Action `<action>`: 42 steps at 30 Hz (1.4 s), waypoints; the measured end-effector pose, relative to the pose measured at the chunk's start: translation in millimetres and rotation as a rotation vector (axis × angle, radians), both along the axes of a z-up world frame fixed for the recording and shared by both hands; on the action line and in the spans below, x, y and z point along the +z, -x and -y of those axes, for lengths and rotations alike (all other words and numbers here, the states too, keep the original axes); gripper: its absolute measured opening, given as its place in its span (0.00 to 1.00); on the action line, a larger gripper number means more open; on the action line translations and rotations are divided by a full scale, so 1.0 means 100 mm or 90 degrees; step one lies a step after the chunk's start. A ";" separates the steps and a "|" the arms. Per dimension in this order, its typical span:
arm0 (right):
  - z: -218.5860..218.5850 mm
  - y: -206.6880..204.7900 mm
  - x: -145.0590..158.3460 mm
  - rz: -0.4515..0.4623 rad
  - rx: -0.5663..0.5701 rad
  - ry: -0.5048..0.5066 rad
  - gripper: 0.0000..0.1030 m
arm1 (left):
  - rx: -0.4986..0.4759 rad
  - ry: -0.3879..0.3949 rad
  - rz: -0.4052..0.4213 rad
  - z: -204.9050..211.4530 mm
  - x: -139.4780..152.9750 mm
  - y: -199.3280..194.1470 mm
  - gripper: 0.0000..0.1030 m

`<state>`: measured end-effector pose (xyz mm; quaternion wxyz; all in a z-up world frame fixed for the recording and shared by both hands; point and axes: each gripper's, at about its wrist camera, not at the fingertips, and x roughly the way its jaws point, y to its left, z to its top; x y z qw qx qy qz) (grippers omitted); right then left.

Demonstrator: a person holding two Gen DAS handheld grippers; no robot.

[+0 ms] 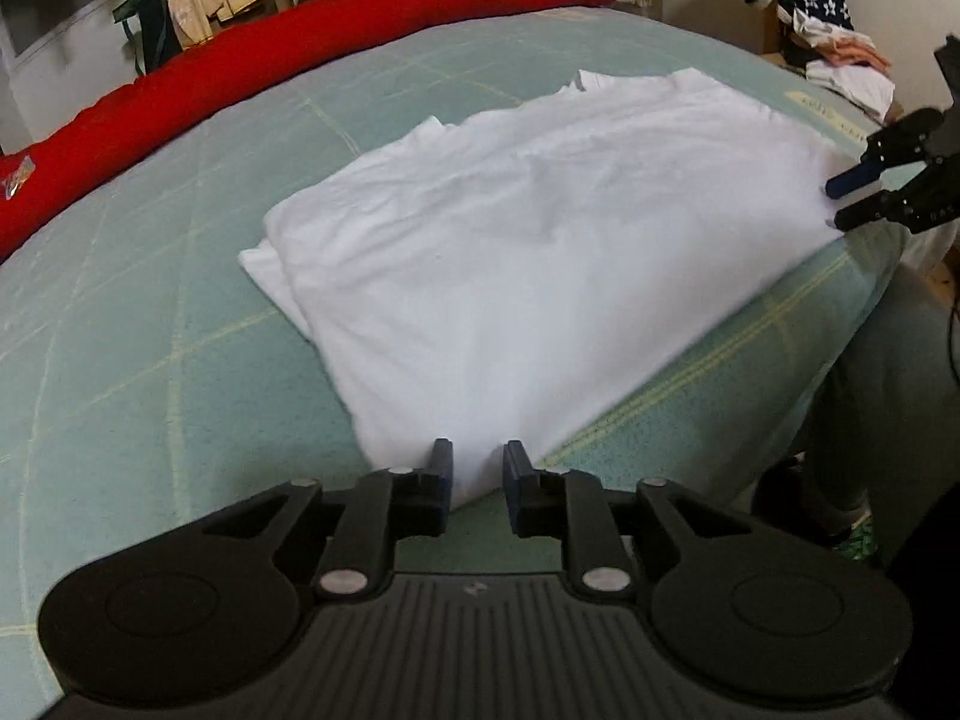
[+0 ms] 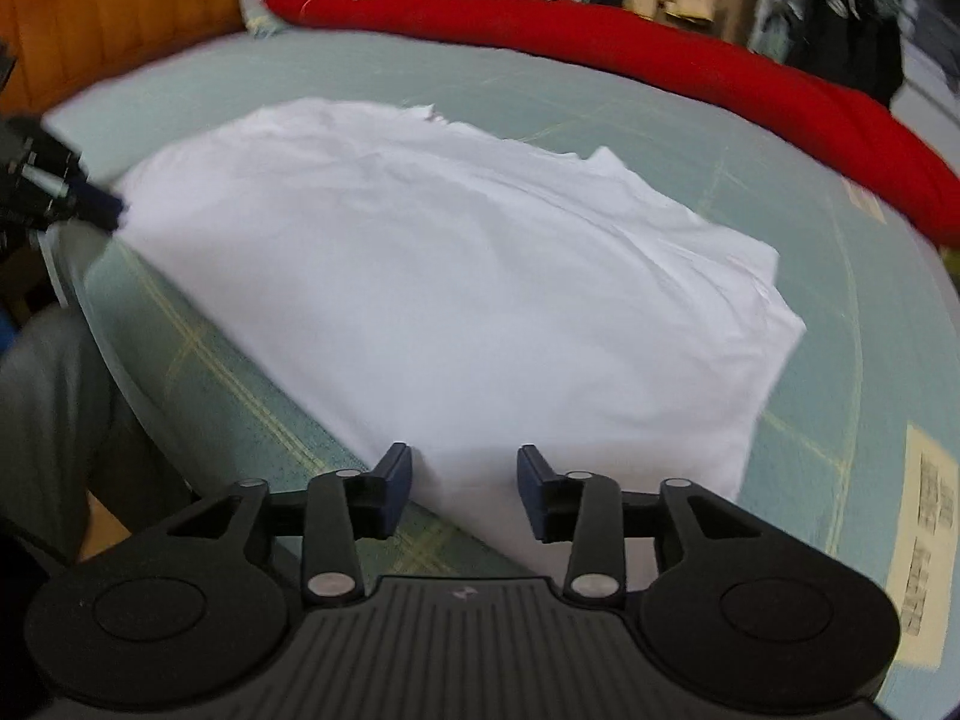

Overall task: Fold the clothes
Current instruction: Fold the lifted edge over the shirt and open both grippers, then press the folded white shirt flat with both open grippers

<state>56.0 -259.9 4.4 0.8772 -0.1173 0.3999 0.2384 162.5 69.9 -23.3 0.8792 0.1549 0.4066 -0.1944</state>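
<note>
A folded white cotton shirt (image 1: pixel 540 252) lies mid-frame on the pale green checked bedsheet (image 1: pixel 150 300). The left gripper (image 1: pixel 477 468) and right gripper (image 2: pixel 465 471) each straddle a near corner, jaws parted, pads not pressing. Only the right view shows the orange wooden headboard (image 2: pixel 108 18), upper left.

- The left wrist view looks forward and down along its own fingers (image 1: pixel 443 468), close over the near corner of the white garment (image 1: pixel 540 252) on the bed (image 1: pixel 120 312).
- The right wrist view looks the same way from the opposite corner, past its fingers (image 2: pixel 396 474), equally close.
- Both share the garment, the green sheet and the red bolster (image 1: pixel 300 42) behind.
- Each sees the other gripper at its frame edge.
</note>
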 end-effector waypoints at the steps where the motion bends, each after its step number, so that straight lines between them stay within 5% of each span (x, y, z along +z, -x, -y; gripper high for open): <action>1: 0.04 -0.02 0.05 0.008 -0.011 -0.015 0.50 | 0.006 0.006 0.013 0.01 0.07 -0.04 0.34; 4: 0.07 -0.15 0.21 0.045 -0.040 -0.072 0.60 | 0.022 0.046 0.050 0.06 0.22 -0.31 0.46; 9: 0.00 -0.43 0.23 0.066 -0.078 -0.147 0.76 | 0.075 0.123 0.003 0.07 0.02 -0.76 0.47; 15: 0.07 -0.43 -0.15 0.034 -0.142 -0.124 0.80 | 0.141 0.201 -0.025 -0.24 -0.22 -0.64 0.49; 20: 0.27 -0.17 -0.24 0.056 -0.182 -0.159 0.84 | 0.153 0.201 -0.031 -0.32 -0.10 -0.53 0.49; 24: 0.26 -0.14 -0.14 0.066 -0.196 -0.163 0.88 | 0.123 0.181 0.000 -0.13 0.09 -0.66 0.69; 28: 0.22 -0.27 0.03 0.097 -0.179 -0.176 0.96 | 0.071 0.237 0.002 0.08 0.16 -0.89 0.73; 35: 0.24 -0.70 -0.04 0.072 -0.196 -0.275 1.00 | 0.081 0.279 -0.047 0.26 -0.10 -1.26 0.73; 42: 0.51 -0.75 -0.21 0.075 -0.276 -0.202 1.00 | 0.210 0.172 -0.003 0.07 -0.22 -1.31 0.73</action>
